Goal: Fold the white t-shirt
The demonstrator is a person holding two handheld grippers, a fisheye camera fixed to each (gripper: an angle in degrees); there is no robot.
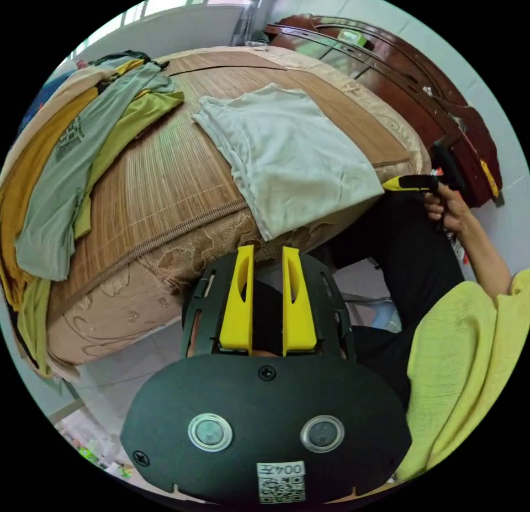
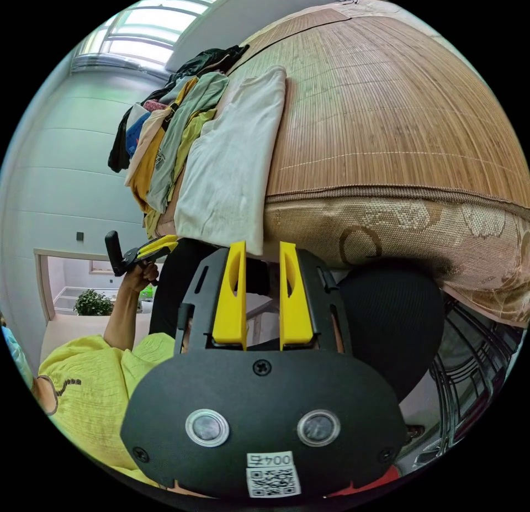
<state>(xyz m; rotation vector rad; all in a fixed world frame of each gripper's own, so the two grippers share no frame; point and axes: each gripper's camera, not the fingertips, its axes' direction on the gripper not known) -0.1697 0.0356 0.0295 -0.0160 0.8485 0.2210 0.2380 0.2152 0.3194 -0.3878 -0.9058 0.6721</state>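
The white t-shirt [image 1: 287,153] lies folded into a long rectangle on the bamboo mat [image 1: 165,175] of a bed, one end reaching the mattress edge. My left gripper [image 1: 268,252] hovers just off that edge, near the shirt's closest corner, jaws slightly apart with nothing between them. In the right gripper view the same shirt [image 2: 232,164] hangs a little over the bed edge, and my right gripper [image 2: 262,247] sits just under its hem, jaws apart and empty. Each view also catches the other gripper in a hand: the right gripper [image 1: 414,183] and the left gripper [image 2: 152,249].
A heap of yellow, grey-green and dark clothes [image 1: 66,164] [image 2: 165,131] lies along one side of the mat [image 2: 386,103]. A dark wooden headboard [image 1: 397,75] stands behind. The person's yellow top [image 1: 464,357] and black trousers [image 2: 386,313] are close. A fan grille [image 2: 475,368] stands beside the bed.
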